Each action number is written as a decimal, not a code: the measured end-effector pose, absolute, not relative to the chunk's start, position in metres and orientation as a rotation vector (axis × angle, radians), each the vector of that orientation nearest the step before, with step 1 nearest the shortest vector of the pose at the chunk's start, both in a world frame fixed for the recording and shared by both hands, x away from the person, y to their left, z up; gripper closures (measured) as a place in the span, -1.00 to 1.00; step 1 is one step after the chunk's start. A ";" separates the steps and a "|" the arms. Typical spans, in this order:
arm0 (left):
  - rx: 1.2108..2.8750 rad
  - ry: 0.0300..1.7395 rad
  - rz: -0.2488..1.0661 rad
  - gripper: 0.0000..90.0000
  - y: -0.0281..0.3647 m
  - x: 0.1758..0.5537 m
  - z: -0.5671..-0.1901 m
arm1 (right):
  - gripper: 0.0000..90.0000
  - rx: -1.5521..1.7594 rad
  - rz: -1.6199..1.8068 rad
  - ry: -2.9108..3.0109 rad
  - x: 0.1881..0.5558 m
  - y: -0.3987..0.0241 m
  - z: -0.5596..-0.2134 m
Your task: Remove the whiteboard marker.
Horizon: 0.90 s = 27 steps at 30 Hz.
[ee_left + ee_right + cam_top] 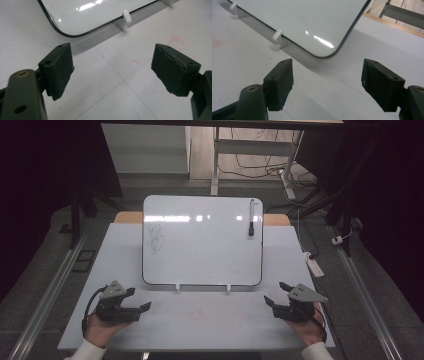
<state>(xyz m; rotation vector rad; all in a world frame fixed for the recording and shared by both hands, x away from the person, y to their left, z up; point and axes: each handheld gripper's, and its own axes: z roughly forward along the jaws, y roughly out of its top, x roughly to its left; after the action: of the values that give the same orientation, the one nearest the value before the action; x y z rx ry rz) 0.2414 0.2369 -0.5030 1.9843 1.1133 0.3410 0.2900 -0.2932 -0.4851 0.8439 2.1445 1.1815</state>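
1. My left hand-held gripper [135, 300] rests low on the desk [200, 320], near the front left corner of the whiteboard [200, 250]. Its jaws stand wide apart with nothing between them; in the left gripper view I see bare desk between the pads [58, 70] and the board's rounded corner [67, 33] beyond them.

2. The scribble [155, 240] sits on the left part of the board, well up from its front edge. If the job is to wipe or add to it, I judge the left side is the closer approach, but I hold no tool yet.

3. The board leans on two small white clips [177, 288] at its front edge. Any push on its face should be light and downward, I think, or it may slide off them.

4. The marker [251, 217] lies upright along the board's right part, near the top, cap end down. It is the thing to fetch first, in my judgement.

5. My right hand-held gripper [276, 293] rests by the board's front right corner, jaws spread wide and empty; the right gripper view shows that corner [324, 53] ahead of its pads [279, 82].

6. To take the marker well, I would reach over the board with the right one, turn the jaws across the barrel, and close at mid-length so it does not pivot.
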 end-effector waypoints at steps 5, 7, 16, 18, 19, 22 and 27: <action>1.983 1.122 0.337 -0.59 0.238 0.243 -0.505 | -0.41 0.833 1.191 2.118 0.293 -0.286 -0.469; 1.984 1.122 0.336 -0.59 0.238 0.243 -0.505 | -0.38 0.837 1.193 2.110 0.296 -0.283 -0.462; 1.998 1.105 0.332 -0.59 0.234 0.246 -0.506 | -0.26 0.884 1.184 2.030 0.334 -0.258 -0.415; 2.008 1.098 0.331 -0.59 0.232 0.247 -0.506 | -0.24 0.906 1.187 2.013 0.346 -0.251 -0.402; 2.008 1.098 0.331 -0.59 0.232 0.247 -0.506 | -0.23 0.918 1.182 2.005 0.352 -0.248 -0.396; 2.006 1.093 0.330 -0.59 0.233 0.247 -0.506 | -0.20 0.943 1.173 1.983 0.369 -0.239 -0.382; 2.002 1.087 0.326 -0.59 0.234 0.246 -0.507 | -0.16 0.992 1.162 1.965 0.398 -0.226 -0.366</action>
<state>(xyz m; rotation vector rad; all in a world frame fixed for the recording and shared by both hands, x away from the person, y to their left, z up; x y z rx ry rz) 0.2464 0.2336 -0.5068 2.0023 1.0865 0.3264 0.3976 -0.2264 -0.3655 0.9920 1.9647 1.1617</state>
